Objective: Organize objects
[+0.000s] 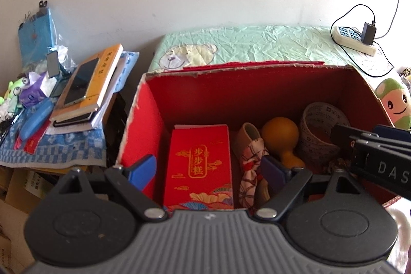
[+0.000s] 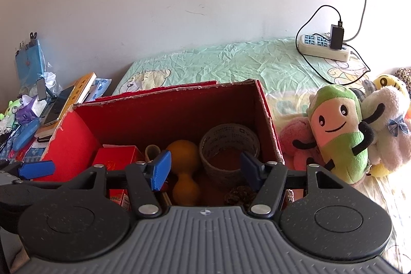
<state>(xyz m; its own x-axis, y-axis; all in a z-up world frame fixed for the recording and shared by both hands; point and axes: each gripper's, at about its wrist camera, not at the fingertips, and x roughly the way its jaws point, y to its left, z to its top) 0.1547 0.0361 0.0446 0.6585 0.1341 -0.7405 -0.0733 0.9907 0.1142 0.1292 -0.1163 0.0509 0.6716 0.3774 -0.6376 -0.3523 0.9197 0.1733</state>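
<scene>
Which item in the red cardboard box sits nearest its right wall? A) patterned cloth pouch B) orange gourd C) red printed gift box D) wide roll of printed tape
D: the wide roll of printed tape stands beside the right wall of the red cardboard box, with the orange gourd to its left and the red printed gift box at the far left.

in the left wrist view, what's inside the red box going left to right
red packet box → patterned cloth pouch → orange gourd → tape roll
</scene>
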